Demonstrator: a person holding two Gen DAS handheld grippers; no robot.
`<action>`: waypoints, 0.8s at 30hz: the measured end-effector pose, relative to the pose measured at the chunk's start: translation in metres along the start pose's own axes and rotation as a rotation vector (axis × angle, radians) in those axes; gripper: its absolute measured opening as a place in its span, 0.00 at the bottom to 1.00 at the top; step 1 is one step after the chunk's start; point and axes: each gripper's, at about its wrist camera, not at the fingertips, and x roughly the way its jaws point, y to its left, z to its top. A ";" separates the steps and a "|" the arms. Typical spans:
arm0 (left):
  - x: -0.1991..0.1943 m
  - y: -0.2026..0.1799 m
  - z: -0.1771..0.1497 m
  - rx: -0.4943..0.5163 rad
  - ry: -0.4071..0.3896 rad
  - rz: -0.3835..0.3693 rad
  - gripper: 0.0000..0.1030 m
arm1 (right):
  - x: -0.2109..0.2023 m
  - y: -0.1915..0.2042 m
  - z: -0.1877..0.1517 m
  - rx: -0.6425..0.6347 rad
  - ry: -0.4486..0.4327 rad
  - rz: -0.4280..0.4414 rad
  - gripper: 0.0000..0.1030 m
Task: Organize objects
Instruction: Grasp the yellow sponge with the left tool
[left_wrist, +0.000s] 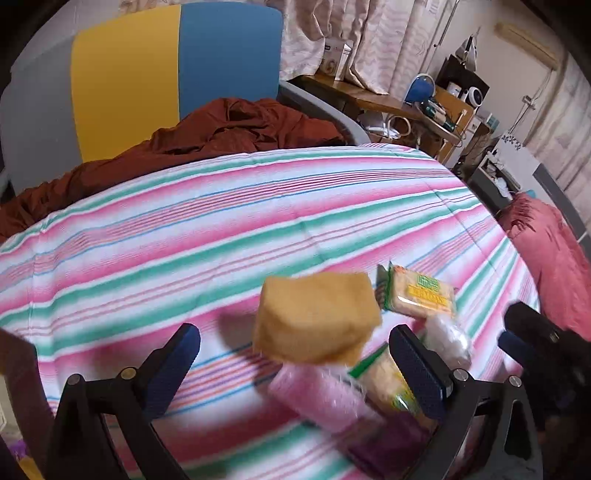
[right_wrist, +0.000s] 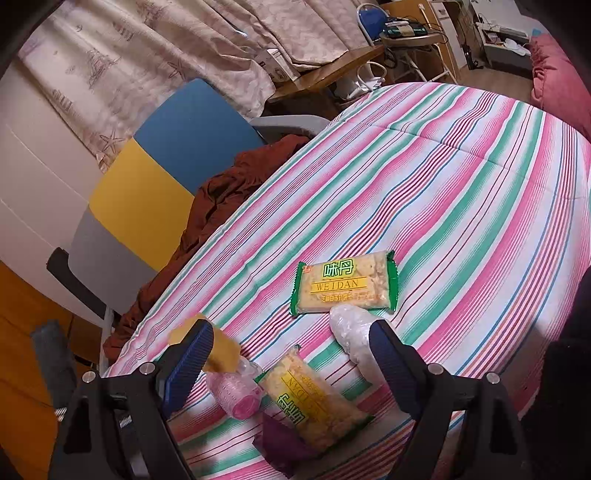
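Hovering over the striped bedspread (left_wrist: 258, 221), both grippers stand with fingers wide and hold nothing. The left gripper (left_wrist: 295, 354) frames a tan sponge (left_wrist: 317, 317), blurred and seemingly off the cloth, above a pink roll (left_wrist: 325, 395); whether it is falling I cannot tell. The right gripper (right_wrist: 291, 354) looks down on two snack packets (right_wrist: 345, 288), a clear wrapped bundle (right_wrist: 351, 328) and the roll, lying close together, likely gathered into one group for sorting
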 end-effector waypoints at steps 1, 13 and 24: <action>0.004 -0.001 0.003 0.003 -0.001 0.005 1.00 | 0.001 0.000 0.000 0.002 0.003 0.002 0.85; 0.026 0.042 -0.004 -0.109 0.060 -0.079 0.67 | 0.012 0.007 -0.004 -0.033 0.058 -0.026 0.85; -0.004 0.074 -0.042 -0.199 0.022 -0.077 0.67 | 0.030 0.033 -0.019 -0.193 0.165 -0.025 0.85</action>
